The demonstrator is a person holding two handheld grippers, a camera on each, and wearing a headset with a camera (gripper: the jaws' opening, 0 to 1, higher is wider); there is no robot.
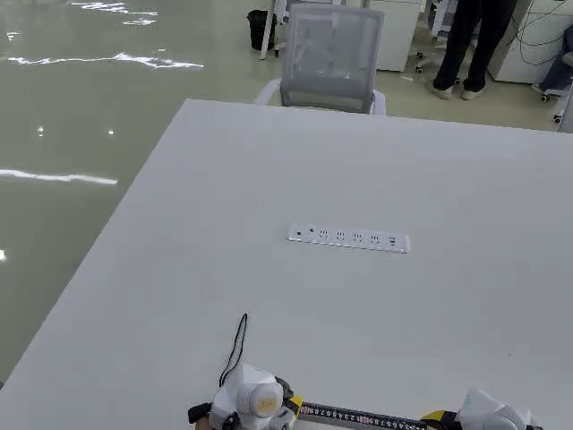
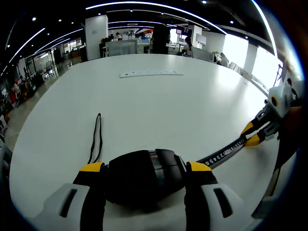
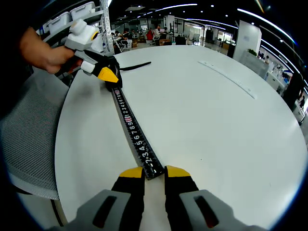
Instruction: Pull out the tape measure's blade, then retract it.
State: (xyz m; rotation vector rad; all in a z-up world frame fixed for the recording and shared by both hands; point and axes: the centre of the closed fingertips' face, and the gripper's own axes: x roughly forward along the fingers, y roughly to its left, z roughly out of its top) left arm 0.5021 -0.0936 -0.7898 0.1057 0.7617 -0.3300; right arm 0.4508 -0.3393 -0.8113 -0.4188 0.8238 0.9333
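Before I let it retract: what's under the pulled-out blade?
Bare white table shows along both sides of the blade, which runs from the case in the left tool to the right tool at its tip. The strip directly beneath is hidden.

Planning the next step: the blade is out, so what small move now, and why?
Probably ease the right tongs toward the left tongs, feeding the black numbered blade back: it already stretches from the black rounded tape measure case, and both ends are gripped.

There's a power strip [image 1: 348,238] lying mid-way across your white table [image 1: 179,224], a grey mesh chair [image 1: 331,54] at the far edge, and a person [image 1: 474,45] standing beyond.
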